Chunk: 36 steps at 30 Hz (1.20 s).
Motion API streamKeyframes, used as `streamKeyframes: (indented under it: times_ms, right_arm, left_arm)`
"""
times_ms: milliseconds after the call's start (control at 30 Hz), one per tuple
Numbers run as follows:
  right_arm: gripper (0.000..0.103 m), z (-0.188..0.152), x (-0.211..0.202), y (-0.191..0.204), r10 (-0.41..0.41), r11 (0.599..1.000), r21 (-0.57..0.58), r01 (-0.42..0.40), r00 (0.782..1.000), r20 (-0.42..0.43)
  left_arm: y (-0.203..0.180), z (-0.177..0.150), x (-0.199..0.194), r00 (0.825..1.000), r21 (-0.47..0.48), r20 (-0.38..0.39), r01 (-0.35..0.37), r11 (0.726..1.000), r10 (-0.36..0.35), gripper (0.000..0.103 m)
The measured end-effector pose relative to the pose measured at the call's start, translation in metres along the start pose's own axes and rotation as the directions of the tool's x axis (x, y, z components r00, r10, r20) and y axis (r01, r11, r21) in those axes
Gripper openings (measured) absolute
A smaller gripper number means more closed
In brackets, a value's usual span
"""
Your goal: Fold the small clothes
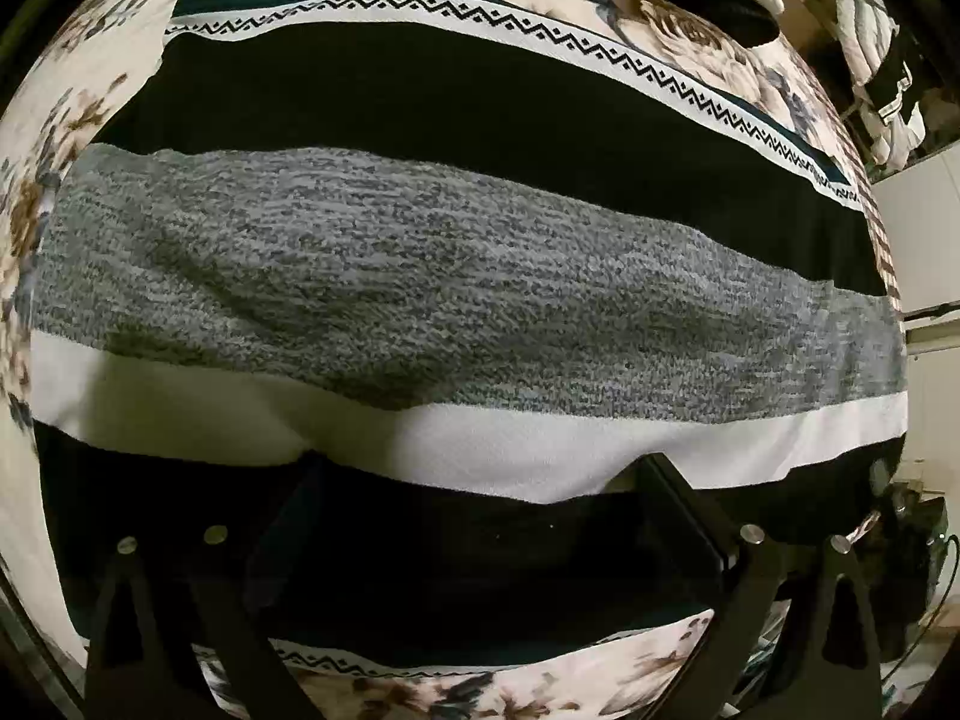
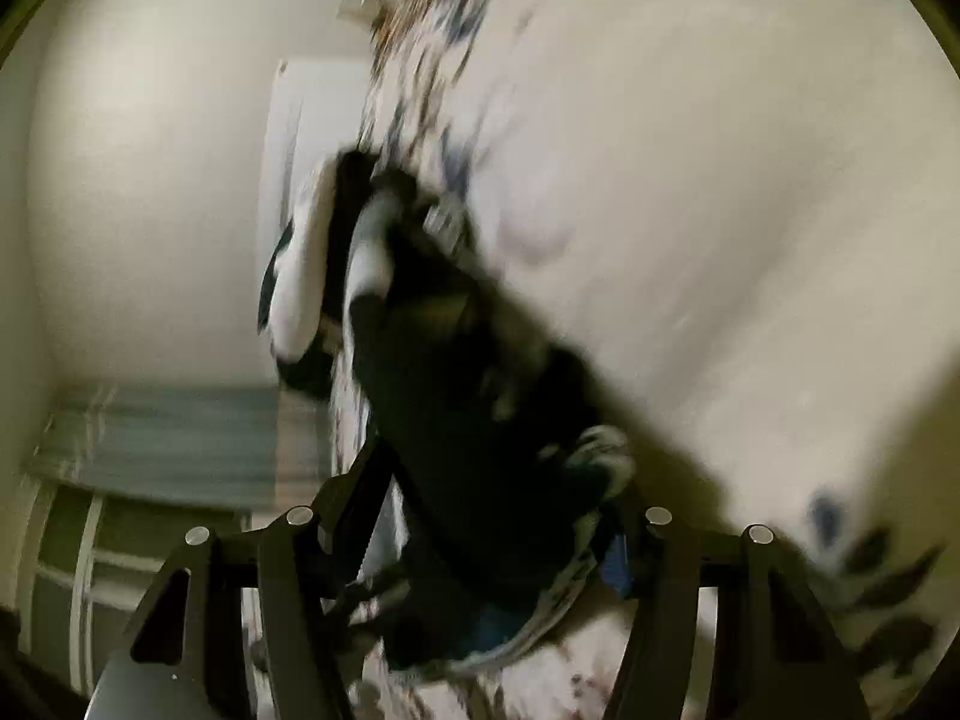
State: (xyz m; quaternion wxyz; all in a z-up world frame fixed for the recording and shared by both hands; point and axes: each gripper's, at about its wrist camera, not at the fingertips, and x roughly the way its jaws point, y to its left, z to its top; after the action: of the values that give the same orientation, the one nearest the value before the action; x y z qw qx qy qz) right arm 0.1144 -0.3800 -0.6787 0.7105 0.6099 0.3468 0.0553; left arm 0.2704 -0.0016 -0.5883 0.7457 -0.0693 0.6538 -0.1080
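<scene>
Your left tool [image 1: 480, 516] hangs open over the sweater's [image 1: 468, 276] near hem; its stripes run left-right across the bed [image 1: 678, 6]. Your right tool [image 2: 480, 564] grips a dark garment [image 2: 456, 372], blurred.

Sweater [image 1: 456, 276] coarse matt knit; claw [image 1: 480, 492] matt black.

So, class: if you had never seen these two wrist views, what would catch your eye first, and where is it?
In the left wrist view, a striped garment fills the frame, lying flat on a floral bedspread, with a speckled grey band across the middle and a zigzag trim at the far edge. In the blurred right wrist view, a dark bunched cloth hangs at the right gripper.
</scene>
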Motion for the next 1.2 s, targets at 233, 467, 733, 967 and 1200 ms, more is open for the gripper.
streamKeyframes:
  times_ms: [233,467,733,967,1200]
  right_arm:
    - [0.071,0.002,0.022,-0.003,0.069,0.997,0.039,-0.071,0.996,0.054]
    - [0.074,0.01,0.04,0.004,0.093,0.995,0.024,-0.095,0.991,0.096]
    - [0.041,0.015,0.046,0.025,-0.093,0.994,0.069,0.081,0.979,0.182]
    - [0.038,-0.003,0.038,0.08,-0.289,0.957,0.078,0.278,0.92,0.265]
    - [0.037,-0.046,0.077,0.2,-0.444,0.794,-0.288,0.536,0.834,0.328]
  left_arm:
    - [-0.002,-0.002,0.002,1.0,0.011,0.006,-0.005,1.0,0.005,0.103]
    - [-0.008,-0.006,0.004,1.0,0.011,0.017,-0.022,1.0,0.022,0.103]
    - [-0.007,-0.009,-0.001,1.0,-0.02,0.027,-0.015,1.0,0.015,0.103]
    - [0.013,-0.017,-0.037,0.996,-0.103,0.061,0.068,0.992,-0.062,0.103]
    - [0.09,-0.043,-0.105,0.982,-0.239,0.184,0.076,0.968,-0.031,0.103]
